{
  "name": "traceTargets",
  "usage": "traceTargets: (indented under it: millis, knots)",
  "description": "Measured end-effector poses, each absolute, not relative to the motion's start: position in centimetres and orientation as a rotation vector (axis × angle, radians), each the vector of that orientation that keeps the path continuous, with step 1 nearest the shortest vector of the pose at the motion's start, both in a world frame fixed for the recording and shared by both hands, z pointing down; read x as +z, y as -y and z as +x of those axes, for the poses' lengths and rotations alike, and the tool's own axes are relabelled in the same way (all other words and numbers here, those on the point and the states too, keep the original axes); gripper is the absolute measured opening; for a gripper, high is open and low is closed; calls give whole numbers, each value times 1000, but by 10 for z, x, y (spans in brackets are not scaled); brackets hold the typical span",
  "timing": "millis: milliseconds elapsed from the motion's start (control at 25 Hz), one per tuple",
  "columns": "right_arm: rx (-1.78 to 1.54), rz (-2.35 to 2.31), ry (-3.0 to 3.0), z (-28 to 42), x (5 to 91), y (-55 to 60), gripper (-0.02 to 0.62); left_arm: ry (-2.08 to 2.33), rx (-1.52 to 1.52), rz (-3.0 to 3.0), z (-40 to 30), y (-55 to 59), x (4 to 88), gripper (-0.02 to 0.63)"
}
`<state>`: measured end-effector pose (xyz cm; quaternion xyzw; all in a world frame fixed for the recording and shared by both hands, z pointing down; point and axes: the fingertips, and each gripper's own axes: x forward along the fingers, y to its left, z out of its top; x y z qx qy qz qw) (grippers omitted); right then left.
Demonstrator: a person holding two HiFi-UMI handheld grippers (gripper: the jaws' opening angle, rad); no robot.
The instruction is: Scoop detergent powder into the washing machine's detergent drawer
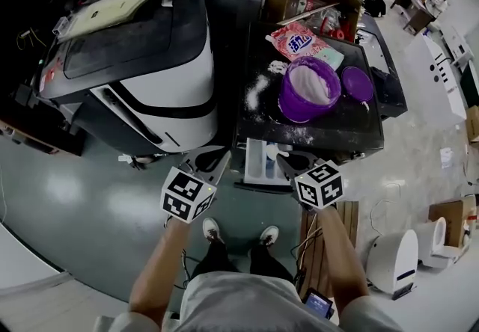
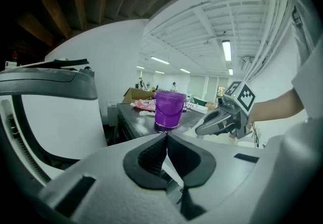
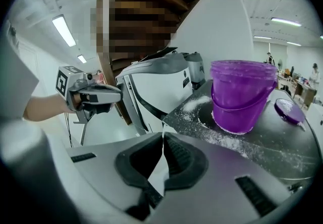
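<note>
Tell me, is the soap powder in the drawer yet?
Not that I can see. Done: the purple bucket is open, its lid lying beside it, and the detergent drawer is pulled out. In hand: nothing; the left gripper and right gripper are both shut and empty, short of the bucket. Left: scooping powder into the drawer.

Floor (image 1: 67, 196): glossy grey-green | ceiling lights (image 2: 226, 50): lit | desks (image 1: 410, 3): far corner

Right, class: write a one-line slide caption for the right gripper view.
Shut, empty right gripper faces a purple bucket on a powder-dusted black top, with the left gripper alongside.
</note>
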<state>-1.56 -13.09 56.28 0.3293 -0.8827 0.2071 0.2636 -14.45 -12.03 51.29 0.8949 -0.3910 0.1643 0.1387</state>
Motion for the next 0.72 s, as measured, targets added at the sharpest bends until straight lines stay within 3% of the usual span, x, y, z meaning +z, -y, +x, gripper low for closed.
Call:
traceTargets:
  millis: [720]
  knots:
    - [304,726,2192,-50,643,156,3,1178,536,2479,-175,127,561,9]
